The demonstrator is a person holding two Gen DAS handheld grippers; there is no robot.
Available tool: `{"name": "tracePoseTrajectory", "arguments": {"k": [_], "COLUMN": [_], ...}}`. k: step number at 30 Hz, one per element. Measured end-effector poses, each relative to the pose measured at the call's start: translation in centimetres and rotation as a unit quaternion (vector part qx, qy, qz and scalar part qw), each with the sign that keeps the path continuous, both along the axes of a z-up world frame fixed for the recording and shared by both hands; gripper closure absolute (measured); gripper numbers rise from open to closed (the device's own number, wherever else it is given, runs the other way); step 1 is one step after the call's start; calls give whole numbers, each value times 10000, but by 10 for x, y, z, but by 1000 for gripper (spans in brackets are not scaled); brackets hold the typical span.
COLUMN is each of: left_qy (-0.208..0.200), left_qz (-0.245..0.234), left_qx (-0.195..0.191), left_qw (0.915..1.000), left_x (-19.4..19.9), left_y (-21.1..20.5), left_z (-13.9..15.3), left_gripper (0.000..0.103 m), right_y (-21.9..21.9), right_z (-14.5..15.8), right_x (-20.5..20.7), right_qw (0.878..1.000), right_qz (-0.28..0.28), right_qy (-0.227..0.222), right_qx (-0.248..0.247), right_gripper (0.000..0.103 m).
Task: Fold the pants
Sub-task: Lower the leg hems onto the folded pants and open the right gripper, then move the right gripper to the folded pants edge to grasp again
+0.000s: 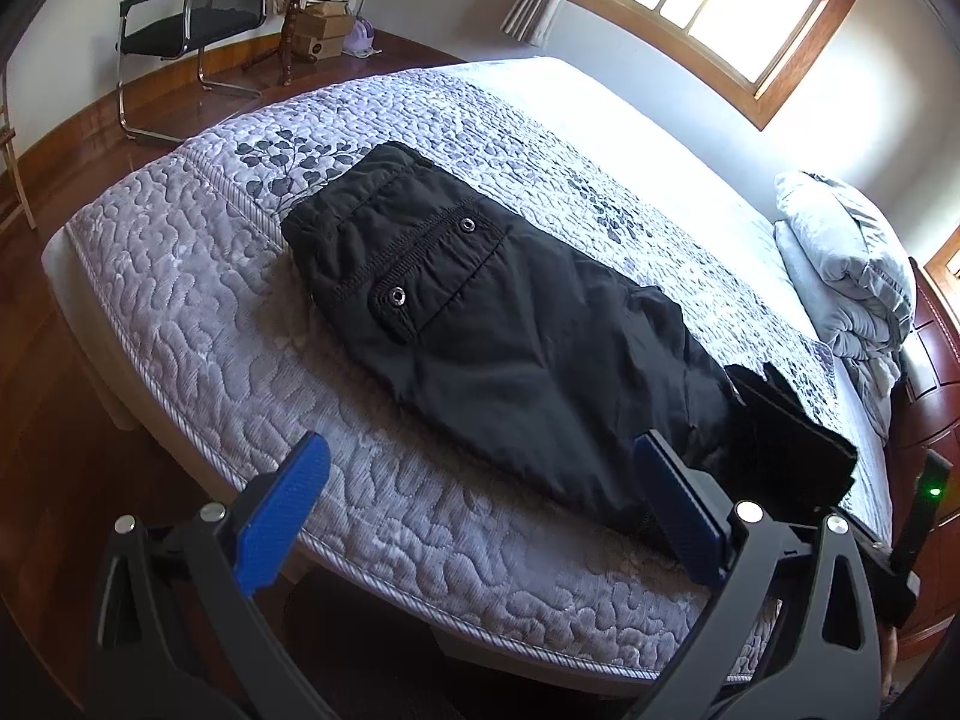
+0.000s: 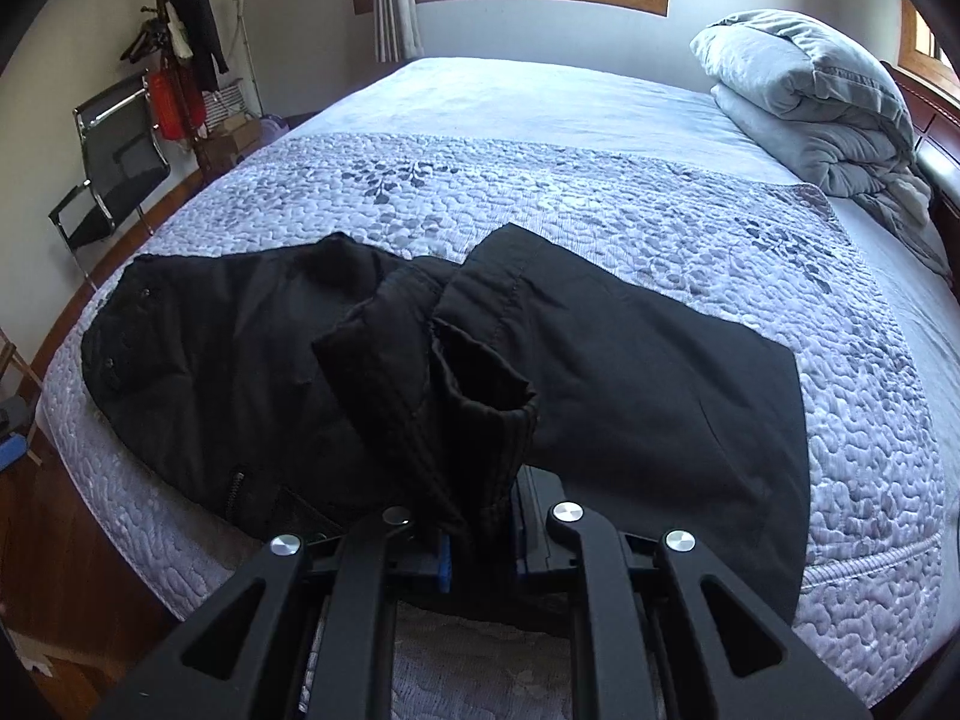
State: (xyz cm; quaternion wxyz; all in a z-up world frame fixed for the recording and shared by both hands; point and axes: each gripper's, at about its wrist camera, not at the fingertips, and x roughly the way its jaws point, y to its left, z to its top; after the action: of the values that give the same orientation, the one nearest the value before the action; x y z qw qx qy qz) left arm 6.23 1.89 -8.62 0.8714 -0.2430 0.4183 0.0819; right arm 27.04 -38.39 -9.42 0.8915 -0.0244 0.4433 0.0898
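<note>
Pants of black woven fabric [image 1: 516,324] lie lengthwise across the near part of a bed with a lilac quilted mattress cover [image 1: 198,276], waistband toward the foot end, two metal snaps showing on a back pocket flap [image 1: 420,276]. In the left wrist view the left claw [image 1: 480,516], with blue pads on black arms, hangs wide apart above the near edge of the bed; nothing sits between its pads, though its right finger overlaps the lower edge of the pants in the picture. Beyond the bed stand a black mesh chair with a chrome frame [image 1: 186,12], some cardboard boxes [image 1: 321,30] and a wood-framed window [image 1: 732,6], and a folded grey duvet [image 1: 840,264] rests at the head end. In the right wrist view the pants [image 2: 630,360] spread left and right over the mattress cover [image 2: 600,204], and a bunched leg end rises from them toward the camera. The right claw [image 2: 480,564] is drawn narrow and clamps that bunched hem between its blue pads, which are mostly hidden by the cloth. A wooden coat rack hung with dark clothes [image 2: 180,30] stands by the chair [image 2: 114,168], with the duvet [image 2: 810,90] far right.
</note>
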Motion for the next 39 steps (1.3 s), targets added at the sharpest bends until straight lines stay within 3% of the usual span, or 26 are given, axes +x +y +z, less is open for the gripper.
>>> {"name": "tracePoseTrajectory", "arguments": {"k": [5, 13, 29, 32, 33, 34, 39], "left_qy": [15, 81, 222, 248, 258, 267, 342], "left_qz": [24, -21, -82, -101, -99, -96, -84], "left_qx": [-19, -25, -101, -87, -84, -87, -102], "left_qw": [10000, 10000, 9997, 9996, 9996, 9996, 9993], "left_x": [0, -1, 2, 2, 2, 3, 2], "left_y": [1, -3, -7, -8, -8, -8, -6], "left_z": [0, -3, -12, -14, -14, -14, -18], "left_gripper": [3, 3, 3, 3, 3, 3, 3], "right_y": [17, 32, 37, 39, 40, 41, 43], "right_z": [-17, -29, -54, -53, -53, -52, -51], "right_x": [-3, -6, -4, -6, -8, -11, -22], "right_qw": [9992, 9977, 9972, 9970, 9969, 9967, 9960], "right_qz": [175, 387, 452, 574, 637, 687, 803], "right_qy": [31, 84, 235, 321, 356, 372, 321], "right_qx": [-370, -544, -539, -400, -298, -200, -205], "right_gripper": [89, 89, 88, 69, 53, 48, 47]}}
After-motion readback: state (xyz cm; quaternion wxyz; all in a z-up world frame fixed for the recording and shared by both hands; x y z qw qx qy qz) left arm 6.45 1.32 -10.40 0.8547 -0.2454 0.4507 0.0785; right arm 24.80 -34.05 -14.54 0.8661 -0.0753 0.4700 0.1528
